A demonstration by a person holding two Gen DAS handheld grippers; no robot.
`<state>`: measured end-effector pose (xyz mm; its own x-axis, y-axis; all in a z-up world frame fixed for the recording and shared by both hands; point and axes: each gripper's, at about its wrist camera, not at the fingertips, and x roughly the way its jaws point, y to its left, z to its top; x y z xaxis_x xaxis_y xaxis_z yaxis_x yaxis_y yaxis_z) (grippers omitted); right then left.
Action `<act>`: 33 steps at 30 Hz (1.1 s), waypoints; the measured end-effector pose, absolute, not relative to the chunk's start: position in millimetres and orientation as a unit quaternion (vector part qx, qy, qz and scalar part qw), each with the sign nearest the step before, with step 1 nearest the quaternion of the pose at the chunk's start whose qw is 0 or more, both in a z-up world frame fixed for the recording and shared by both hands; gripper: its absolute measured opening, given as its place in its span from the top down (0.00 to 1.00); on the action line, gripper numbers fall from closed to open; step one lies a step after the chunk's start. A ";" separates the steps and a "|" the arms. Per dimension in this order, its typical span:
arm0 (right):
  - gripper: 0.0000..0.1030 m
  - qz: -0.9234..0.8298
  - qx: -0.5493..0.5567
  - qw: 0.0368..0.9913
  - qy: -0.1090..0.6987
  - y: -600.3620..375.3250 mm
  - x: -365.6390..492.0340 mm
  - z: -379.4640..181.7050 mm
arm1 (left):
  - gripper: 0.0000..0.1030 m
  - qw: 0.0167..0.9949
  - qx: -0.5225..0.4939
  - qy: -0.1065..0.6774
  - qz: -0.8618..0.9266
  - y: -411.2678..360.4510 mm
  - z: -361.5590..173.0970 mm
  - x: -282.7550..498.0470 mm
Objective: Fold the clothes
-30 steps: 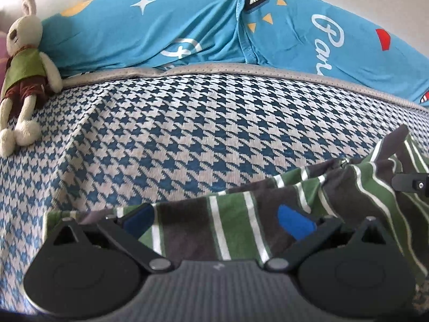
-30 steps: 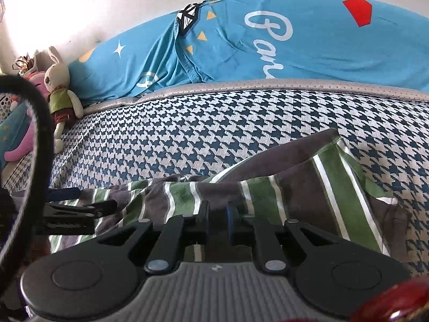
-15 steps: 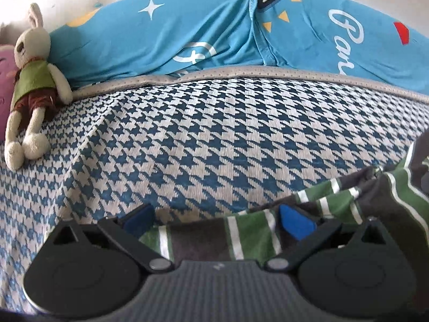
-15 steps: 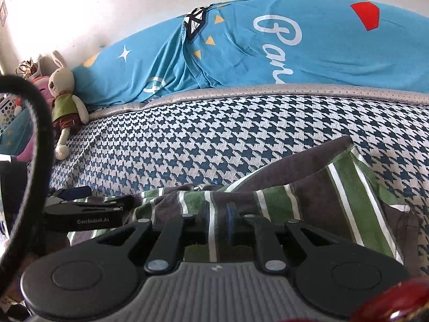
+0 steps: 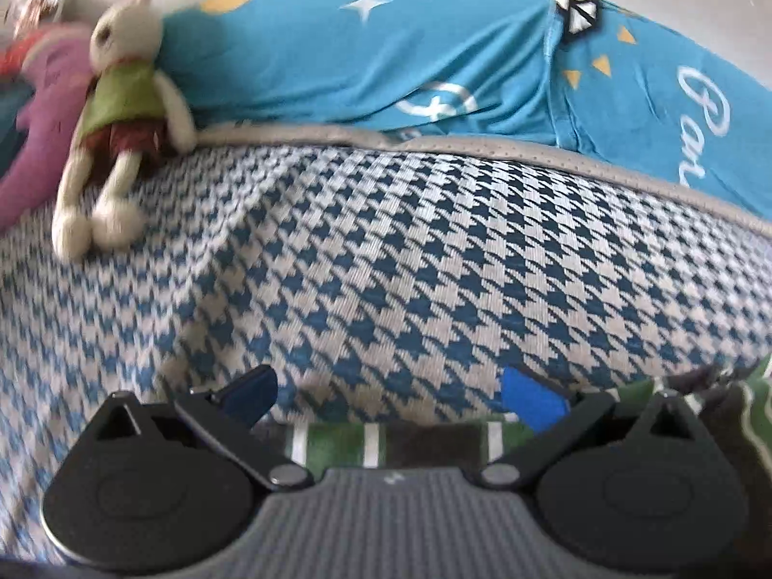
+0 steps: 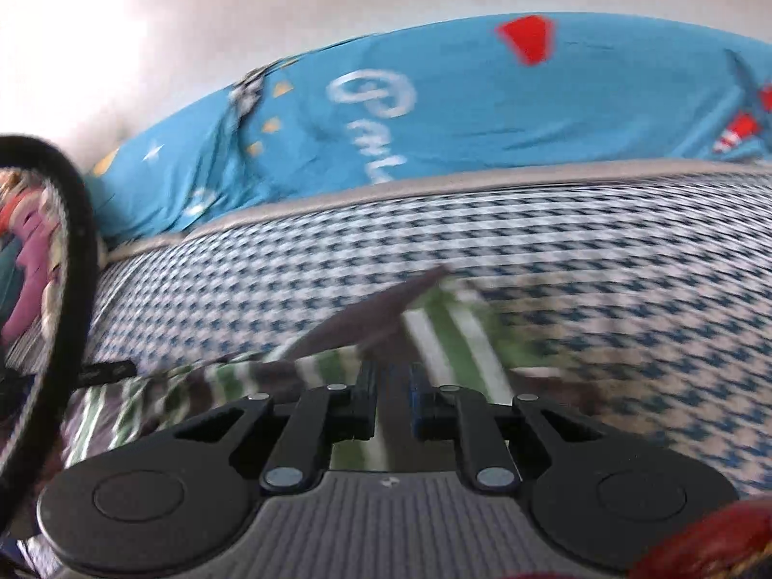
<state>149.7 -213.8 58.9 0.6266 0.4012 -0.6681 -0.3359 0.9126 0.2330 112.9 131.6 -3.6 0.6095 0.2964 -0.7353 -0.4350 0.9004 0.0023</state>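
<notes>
Cloth: green, grey and white striped soft garment, light, limp, sagging on the houndstooth bed.
Right gripper: pinching a fold.
Left gripper: spread, empty.
Hold: its hem.

Left gripper angled downward with jaws spread wide; right gripper angled downward, jaws nearly together, pinching striped garment.

Blue-and-white houndstooth cover; garment striped green, dark grey and white; bright blue quilt printed with white stars, yellow triangles and red shapes; cream rabbit in green vest (purple toy beside); black grippers, blue pads.
</notes>
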 end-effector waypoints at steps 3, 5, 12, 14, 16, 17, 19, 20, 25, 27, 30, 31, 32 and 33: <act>0.81 0.182 0.065 0.903 0.383 -237.4 151.2 63.8 | 0.00 0.895 -0.099 0.389 0.195 131.2 2.6 105.4; 0.81 0.172 0.071 0.904 0.384 -246.1 150.6 64.8 | 0.00 0.898 -0.103 0.387 0.182 125.9 7.9 98.9; 0.71 0.150 0.075 0.902 0.397 -255.4 155.9 55.1 | 0.00 0.897 -0.141 0.400 0.122 94.8 14.0 75.1; 0.69 0.146 0.081 0.901 0.400 -258.1 160.1 51.0 | 0.00 0.896 -0.139 0.408 0.108 78.1 12.5 67.0; 0.69 0.144 0.092 0.899 0.402 -260.2 164.3 46.1 | 0.00 0.895 -0.135 0.415 0.093 62.3 10.8 60.6; 0.68 0.144 0.097 0.898 0.405 -261.1 166.2 43.2 | 0.00 0.895 -0.134 0.417 0.085 56.4 9.7 58.3; 0.67 0.146 0.104 0.894 0.410 -261.7 169.7 37.7 | 0.00 0.895 -0.123 0.423 0.073 45.4 6.9 54.2; 0.67 0.146 0.105 0.893 0.412 -261.6 171.4 35.2 | 0.00 0.895 -0.118 0.425 0.070 41.4 5.4 52.6; 0.55 0.160 0.104 0.892 0.410 -258.7 175.7 32.5 | 0.00 0.894 -0.110 0.429 0.062 29.7 4.5 48.8; 0.55 0.160 0.096 0.894 0.407 -256.5 176.4 35.2 | 0.00 0.893 -0.113 0.431 0.060 29.2 4.1 48.9; 0.55 0.154 0.082 0.900 0.399 -253.2 175.3 42.0 | 0.00 0.892 -0.115 0.433 0.056 27.9 3.7 49.2; 0.55 0.150 0.072 0.904 0.394 -251.9 174.4 44.3 | 0.00 0.892 -0.115 0.434 0.055 27.5 3.6 49.3; 0.55 0.147 0.062 0.907 0.389 -251.0 173.7 46.4 | 0.00 0.891 -0.116 0.435 0.054 28.2 3.3 49.8; 0.55 0.146 0.060 0.909 0.387 -250.9 173.9 48.0 | 0.00 0.891 -0.116 0.436 0.052 28.9 3.0 50.3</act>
<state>173.9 -250.9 48.0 0.6586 0.3115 -0.6850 -0.2188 0.9502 0.2218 50.3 28.9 3.0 0.6145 -0.0082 -0.7889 -0.1944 0.9675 -0.1615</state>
